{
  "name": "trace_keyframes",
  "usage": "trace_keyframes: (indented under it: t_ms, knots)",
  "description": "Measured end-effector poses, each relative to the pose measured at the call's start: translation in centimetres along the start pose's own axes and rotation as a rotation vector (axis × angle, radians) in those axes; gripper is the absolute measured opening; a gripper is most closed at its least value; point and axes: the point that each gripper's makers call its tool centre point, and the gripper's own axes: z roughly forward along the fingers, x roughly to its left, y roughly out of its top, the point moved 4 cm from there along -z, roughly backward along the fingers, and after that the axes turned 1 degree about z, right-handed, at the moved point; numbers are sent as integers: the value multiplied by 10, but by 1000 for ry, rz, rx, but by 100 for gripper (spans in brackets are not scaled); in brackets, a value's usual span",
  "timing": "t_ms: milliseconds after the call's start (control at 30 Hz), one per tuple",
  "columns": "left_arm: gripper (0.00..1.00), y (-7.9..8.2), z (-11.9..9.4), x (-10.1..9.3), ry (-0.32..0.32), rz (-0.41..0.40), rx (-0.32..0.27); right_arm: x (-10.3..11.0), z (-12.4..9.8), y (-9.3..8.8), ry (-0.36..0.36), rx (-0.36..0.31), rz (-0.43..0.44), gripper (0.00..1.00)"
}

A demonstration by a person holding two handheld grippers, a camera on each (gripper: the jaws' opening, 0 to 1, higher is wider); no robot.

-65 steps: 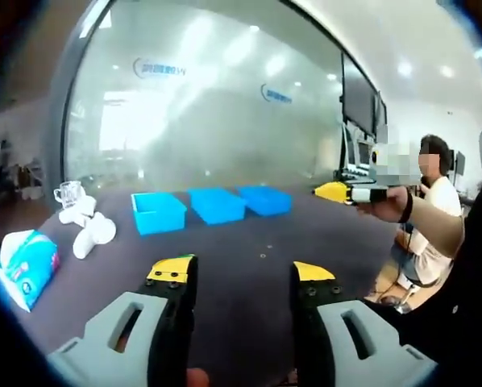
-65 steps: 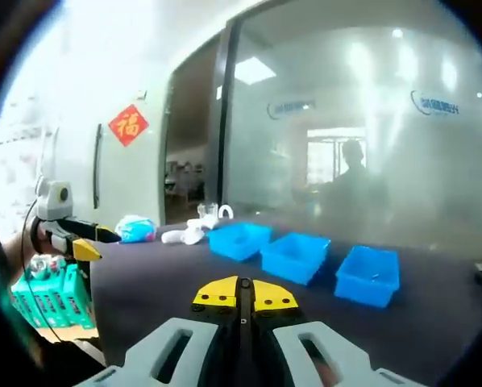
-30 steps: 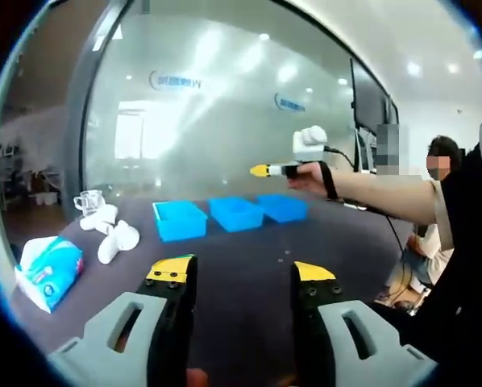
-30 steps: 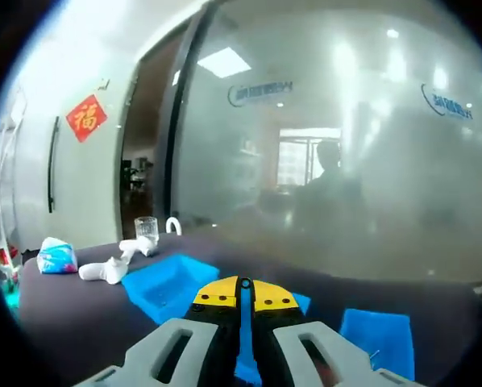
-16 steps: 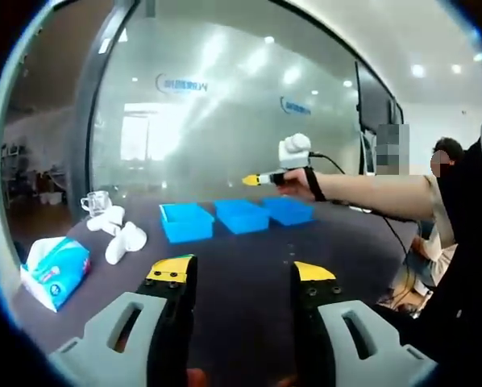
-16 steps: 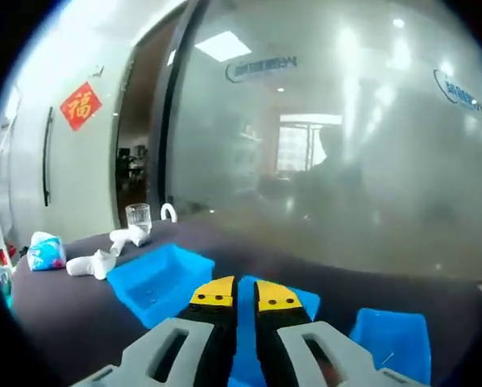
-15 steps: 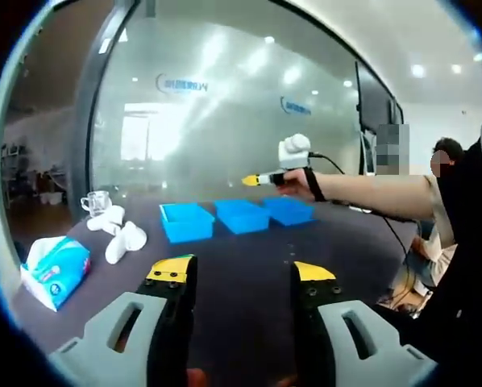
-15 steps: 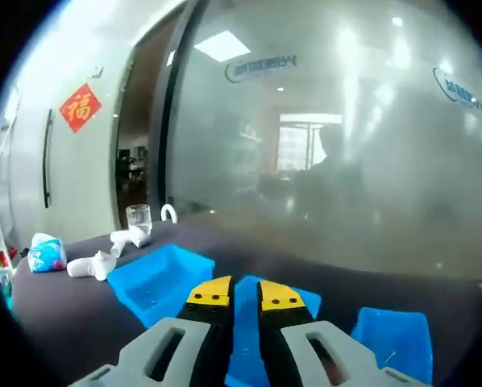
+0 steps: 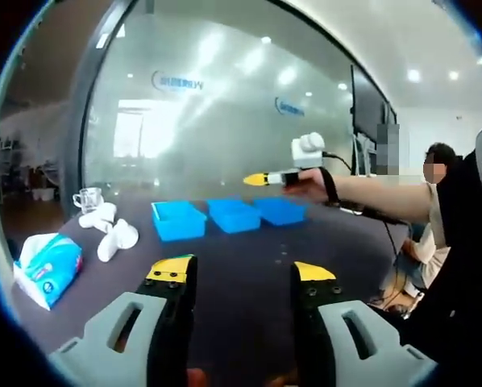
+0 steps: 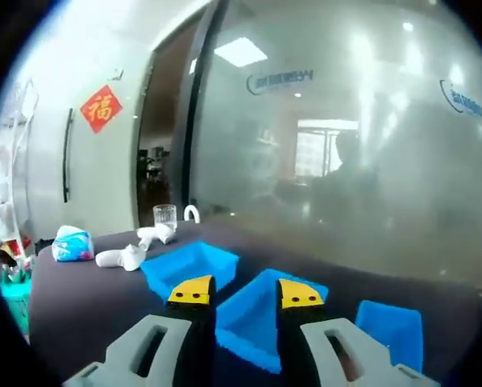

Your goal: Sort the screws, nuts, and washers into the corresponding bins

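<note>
Three blue bins stand in a row on the dark table: left bin (image 9: 177,219), middle bin (image 9: 234,215) and right bin (image 9: 280,210) in the left gripper view. In the right gripper view the same row reads left bin (image 10: 189,267), middle bin (image 10: 261,317), right bin (image 10: 390,326). My left gripper (image 9: 243,274) is open, low over the near table, with nothing between its jaws. My right gripper (image 10: 243,293) is open above the middle bin; it also hangs above the bins (image 9: 261,179) on a person's outstretched arm. No screws, nuts or washers are clear enough to name.
A tissue pack (image 9: 46,268), white objects (image 9: 110,234) and a glass cup (image 9: 86,198) lie at the table's left. A frosted glass wall (image 9: 225,121) backs the table. A seated person (image 9: 438,218) is at the right. The same tissue pack (image 10: 72,244) and cup (image 10: 165,217) show in the right gripper view.
My right gripper's jaws have gone from shut to open while it moved over the bins. My left gripper has stayed open and nearly still.
</note>
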Motion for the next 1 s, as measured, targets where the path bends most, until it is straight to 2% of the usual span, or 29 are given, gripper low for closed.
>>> trace_keyframes:
  t_ms: [67, 267, 467, 567, 633, 800, 1000]
  knots:
    - [46, -1, 1, 3, -7, -12, -2, 5, -15, -2, 25, -10, 27, 26]
    - [46, -4, 2, 7, -34, -24, -1, 22, -68, -15, 79, -23, 25, 27]
    - [46, -7, 5, 0, -106, -9, 10, 35, -116, -29, 163, -51, 64, 27]
    - [46, -12, 8, -11, -174, -9, 30, 36, -130, -36, 167, -42, 63, 27]
    - [46, -14, 10, -15, -191, 16, 40, 35, -140, -41, 170, -36, 64, 27]
    - [46, -13, 13, -23, -217, 35, 58, 39, -162, -52, 199, 3, 60, 28]
    - [46, -13, 14, -27, -232, 58, 79, 49, -182, -67, 264, 83, -26, 28]
